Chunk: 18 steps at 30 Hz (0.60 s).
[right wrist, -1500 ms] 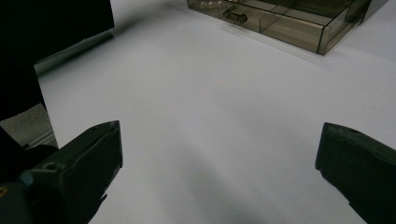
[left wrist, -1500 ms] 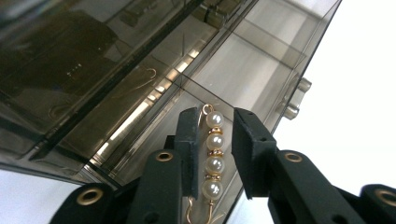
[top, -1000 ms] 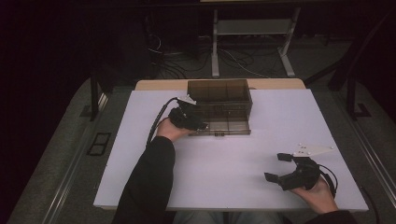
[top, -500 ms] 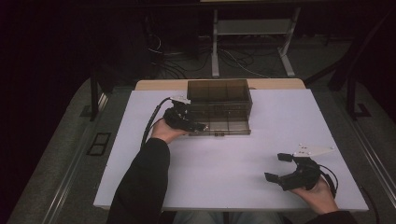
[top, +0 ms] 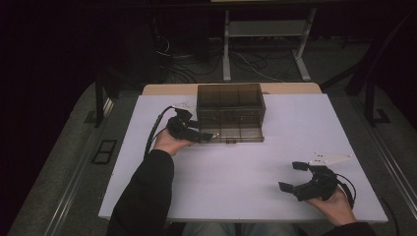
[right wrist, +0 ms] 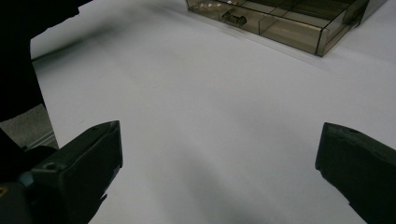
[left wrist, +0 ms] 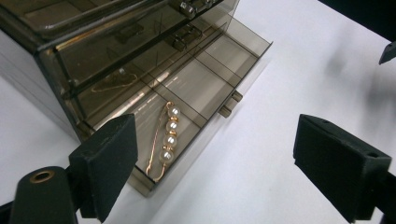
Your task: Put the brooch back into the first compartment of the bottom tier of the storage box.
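A smoky see-through drawer box (top: 230, 101) stands at the table's far middle, its bottom drawer (left wrist: 205, 79) pulled out. A gold pin with several pearls (left wrist: 167, 140) lies in the drawer's near-left compartment. My left gripper (top: 204, 136) hovers at the drawer's left front corner. It is open: its jaws have just been opening and nothing is between them, and the pin lies free below and beyond the left pad (left wrist: 109, 163). My right gripper (top: 291, 176) rests open and empty near the front right of the table, aimed toward the drawer (right wrist: 289, 23).
The white tabletop (top: 236, 182) is bare between the two hands. Small gold items lie in the box's upper drawers (left wrist: 112, 81). A dark sleeve (top: 142, 196) reaches in from the bottom left. Cables and a metal stand (top: 265, 44) sit on the floor beyond the table.
My left hand has drawn back to the left, away from the drawer box's front, and its jaws stand wider. The right hand has not moved.
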Available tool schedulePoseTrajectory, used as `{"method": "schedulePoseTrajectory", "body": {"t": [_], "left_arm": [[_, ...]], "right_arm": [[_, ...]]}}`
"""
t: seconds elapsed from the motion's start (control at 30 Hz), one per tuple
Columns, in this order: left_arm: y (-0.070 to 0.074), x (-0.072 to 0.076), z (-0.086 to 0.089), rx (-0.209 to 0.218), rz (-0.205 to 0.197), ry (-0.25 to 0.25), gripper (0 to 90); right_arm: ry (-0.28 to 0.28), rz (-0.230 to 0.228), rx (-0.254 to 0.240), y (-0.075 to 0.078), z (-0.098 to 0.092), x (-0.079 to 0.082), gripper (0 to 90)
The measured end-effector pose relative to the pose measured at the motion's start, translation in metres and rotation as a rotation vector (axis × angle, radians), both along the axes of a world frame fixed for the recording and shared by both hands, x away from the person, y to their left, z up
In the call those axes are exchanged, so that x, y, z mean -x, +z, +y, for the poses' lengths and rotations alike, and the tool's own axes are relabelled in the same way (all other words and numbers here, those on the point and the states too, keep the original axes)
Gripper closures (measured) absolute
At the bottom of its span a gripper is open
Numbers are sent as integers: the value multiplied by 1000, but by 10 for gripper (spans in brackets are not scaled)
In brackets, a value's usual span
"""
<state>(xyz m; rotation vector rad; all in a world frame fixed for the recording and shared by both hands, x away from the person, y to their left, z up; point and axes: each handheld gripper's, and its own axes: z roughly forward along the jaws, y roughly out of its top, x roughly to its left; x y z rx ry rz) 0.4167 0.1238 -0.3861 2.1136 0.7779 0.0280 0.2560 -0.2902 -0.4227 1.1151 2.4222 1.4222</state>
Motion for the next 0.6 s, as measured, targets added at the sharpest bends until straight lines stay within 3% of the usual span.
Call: {"method": "schedulePoseTrajectory", "body": {"t": [0.23, 0.4, 0.6], "left_arm": [[0, 8, 5, -3, 5, 14, 61], [0, 15, 6, -5, -17, 28, 0], [-1, 25, 8, -1, -33, 35, 0]], "right_arm": [[-1, -1, -1, 0, 0, 0, 2], [-2, 2, -2, 0, 0, 0, 2], [-1, -2, 2, 0, 0, 0, 2]]}}
